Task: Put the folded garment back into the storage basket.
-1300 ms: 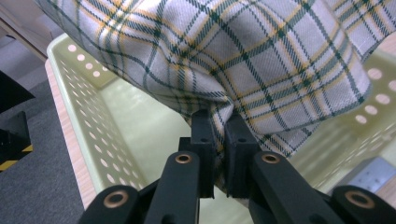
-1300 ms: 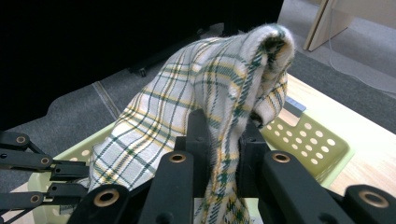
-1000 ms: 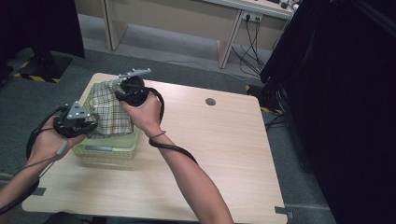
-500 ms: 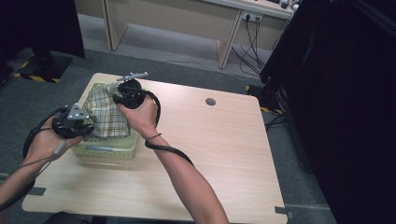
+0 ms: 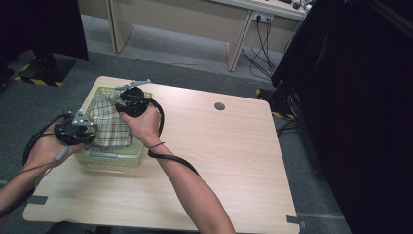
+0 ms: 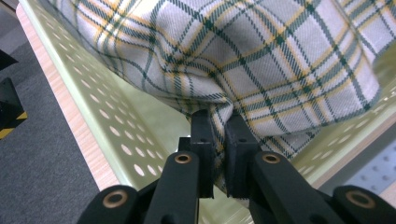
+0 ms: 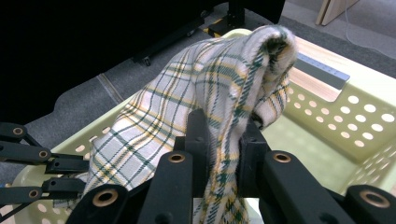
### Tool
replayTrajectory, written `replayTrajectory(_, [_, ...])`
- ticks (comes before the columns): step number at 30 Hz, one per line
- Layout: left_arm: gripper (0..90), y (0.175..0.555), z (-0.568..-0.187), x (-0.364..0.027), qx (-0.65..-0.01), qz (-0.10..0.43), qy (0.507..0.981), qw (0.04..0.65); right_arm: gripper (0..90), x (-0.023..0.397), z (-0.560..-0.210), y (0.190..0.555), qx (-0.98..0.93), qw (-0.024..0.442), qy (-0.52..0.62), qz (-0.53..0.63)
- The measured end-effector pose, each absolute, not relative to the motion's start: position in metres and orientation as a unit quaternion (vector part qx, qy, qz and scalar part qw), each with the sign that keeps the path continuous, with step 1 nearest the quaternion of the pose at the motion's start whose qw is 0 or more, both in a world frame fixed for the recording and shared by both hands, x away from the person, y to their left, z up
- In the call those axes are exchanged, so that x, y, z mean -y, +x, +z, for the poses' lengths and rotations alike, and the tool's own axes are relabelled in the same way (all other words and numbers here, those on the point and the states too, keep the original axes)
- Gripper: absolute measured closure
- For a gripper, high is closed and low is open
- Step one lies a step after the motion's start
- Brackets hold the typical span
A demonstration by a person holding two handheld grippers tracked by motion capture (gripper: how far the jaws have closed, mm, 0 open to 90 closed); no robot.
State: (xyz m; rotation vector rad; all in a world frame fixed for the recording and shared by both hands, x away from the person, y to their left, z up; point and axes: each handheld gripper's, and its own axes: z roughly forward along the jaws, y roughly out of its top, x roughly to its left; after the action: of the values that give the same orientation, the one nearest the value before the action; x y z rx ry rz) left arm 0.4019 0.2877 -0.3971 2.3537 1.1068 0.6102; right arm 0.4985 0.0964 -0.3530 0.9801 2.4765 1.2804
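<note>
The plaid cloth [image 5: 113, 126] hangs over my pale green perforated basket [image 5: 104, 157], pinched by my left claw [image 6: 218, 140] at one fold and by my right claw [image 7: 223, 144] at another. I can read no writing anywhere. The basket sits on a light wooden table [image 5: 234, 161], grey carpet [image 5: 29, 105] around.

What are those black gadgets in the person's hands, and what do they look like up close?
Each hand holds a round black gripper, the left gripper and the right gripper, topped by a grey three-cornered plate and trailing a black cable. Two black jaws with brass-coloured pivot pins stick out in front. The forearms are bare, with a thin band on the right wrist.
</note>
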Motion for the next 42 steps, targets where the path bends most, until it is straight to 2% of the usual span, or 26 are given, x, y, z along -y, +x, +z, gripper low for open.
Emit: replayTrajectory(42, [83.3,0.412,-0.415,-0.29,-0.4,0.183,0.88,0.181,78.4,-0.111,-0.374,0.497,-0.848,0.08,0.33,0.406])
